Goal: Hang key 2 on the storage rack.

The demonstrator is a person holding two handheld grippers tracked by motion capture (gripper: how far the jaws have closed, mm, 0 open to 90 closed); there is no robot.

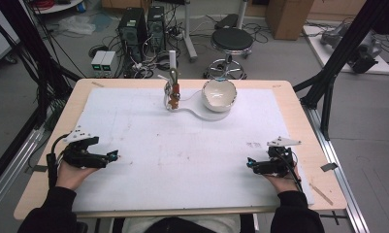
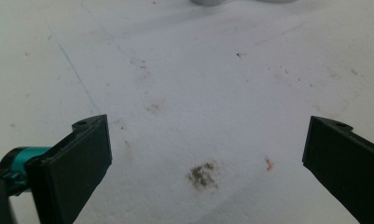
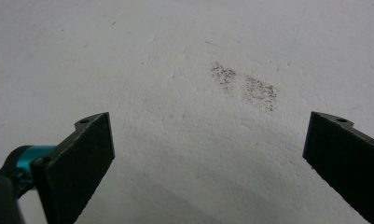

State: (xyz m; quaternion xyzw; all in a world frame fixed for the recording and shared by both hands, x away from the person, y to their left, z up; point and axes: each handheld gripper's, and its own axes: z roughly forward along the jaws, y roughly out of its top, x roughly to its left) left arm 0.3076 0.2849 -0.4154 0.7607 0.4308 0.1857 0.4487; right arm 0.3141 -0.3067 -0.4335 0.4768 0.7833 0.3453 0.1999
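Bowl [image 1: 219, 94] white, tilted, chipped-looking

A person in dark sleeves holds the left gripper [image 1: 112, 156] and the right gripper [image 1: 250, 164] low at opposite sides of the worktop [image 1: 182, 145], forearms entering from the near edge. Each hand wraps its gripper from behind, the two pointing inward toward one another. Both sets of black fingers [image 2: 77, 163] stand spread wide apart, with nothing between them.
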